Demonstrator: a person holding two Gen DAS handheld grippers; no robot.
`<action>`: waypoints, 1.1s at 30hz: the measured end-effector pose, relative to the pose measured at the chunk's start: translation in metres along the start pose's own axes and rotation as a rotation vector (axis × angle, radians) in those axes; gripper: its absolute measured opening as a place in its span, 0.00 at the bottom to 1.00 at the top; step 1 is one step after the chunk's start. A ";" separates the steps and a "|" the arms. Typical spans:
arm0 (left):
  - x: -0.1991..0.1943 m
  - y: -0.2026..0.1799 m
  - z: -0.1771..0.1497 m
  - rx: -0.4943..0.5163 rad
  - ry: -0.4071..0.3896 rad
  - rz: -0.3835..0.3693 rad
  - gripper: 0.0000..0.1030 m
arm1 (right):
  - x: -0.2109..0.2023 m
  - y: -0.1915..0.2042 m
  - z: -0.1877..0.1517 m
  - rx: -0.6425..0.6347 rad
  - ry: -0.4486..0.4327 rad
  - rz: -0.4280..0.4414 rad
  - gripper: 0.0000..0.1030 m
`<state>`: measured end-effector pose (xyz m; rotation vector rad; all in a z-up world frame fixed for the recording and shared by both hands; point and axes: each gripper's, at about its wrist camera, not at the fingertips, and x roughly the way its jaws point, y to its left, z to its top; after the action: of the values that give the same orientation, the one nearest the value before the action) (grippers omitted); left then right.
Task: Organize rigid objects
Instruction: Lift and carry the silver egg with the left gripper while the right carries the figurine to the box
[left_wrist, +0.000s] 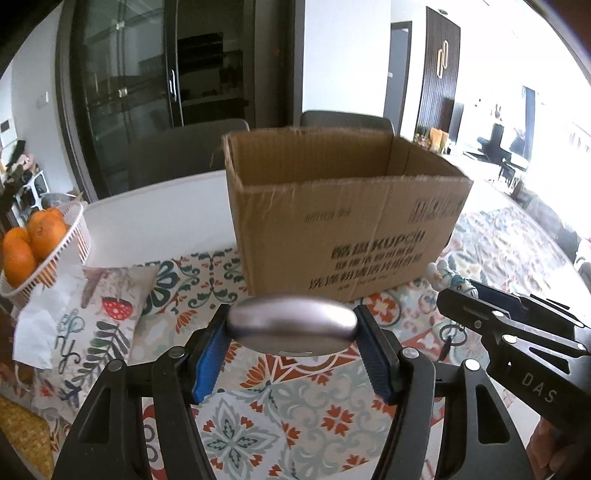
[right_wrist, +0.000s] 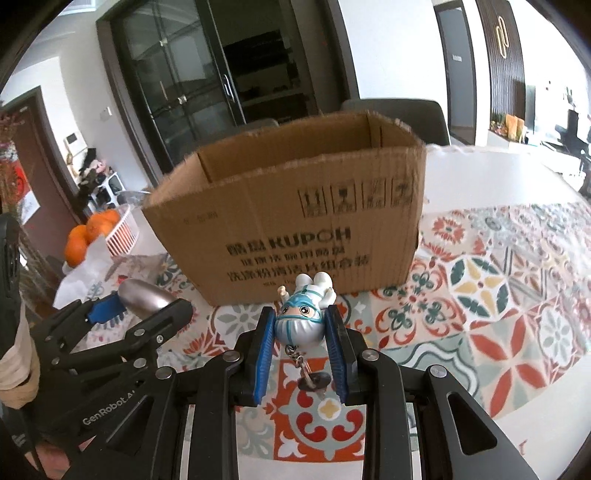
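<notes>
My left gripper (left_wrist: 291, 328) is shut on a smooth silver oval piece (left_wrist: 291, 325), held above the patterned cloth in front of an open cardboard box (left_wrist: 343, 221). In the right wrist view the same oval piece (right_wrist: 146, 297) shows at the left in the left gripper (right_wrist: 147, 302). My right gripper (right_wrist: 301, 325) is shut on a small blue-and-white toy figure keychain (right_wrist: 301, 321), upside down, its chain and ring (right_wrist: 312, 380) dangling below. The toy figure (left_wrist: 452, 277) and right gripper (left_wrist: 465, 295) also show at the right of the left wrist view. The box (right_wrist: 295, 221) stands just ahead, top open.
A white basket (left_wrist: 74, 232) of oranges (left_wrist: 33, 236) sits at the table's left, with a printed fabric pouch (left_wrist: 107, 317) and white paper beside it. Grey chairs (left_wrist: 192, 147) stand behind the table. Patterned cloth (right_wrist: 480, 295) stretches to the right of the box.
</notes>
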<state>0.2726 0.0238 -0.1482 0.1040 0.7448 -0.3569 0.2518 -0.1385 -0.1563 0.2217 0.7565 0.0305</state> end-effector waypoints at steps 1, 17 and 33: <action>-0.005 -0.002 0.003 -0.004 -0.008 0.005 0.63 | -0.003 0.000 0.001 -0.005 -0.007 0.005 0.28; -0.056 -0.029 0.041 -0.036 -0.102 0.056 0.63 | -0.055 -0.006 0.041 -0.065 -0.103 0.054 0.28; -0.068 -0.029 0.095 -0.067 -0.139 0.096 0.63 | -0.067 -0.005 0.089 -0.086 -0.149 0.126 0.28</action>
<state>0.2772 -0.0044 -0.0313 0.0508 0.6109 -0.2444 0.2638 -0.1673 -0.0487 0.1870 0.5911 0.1644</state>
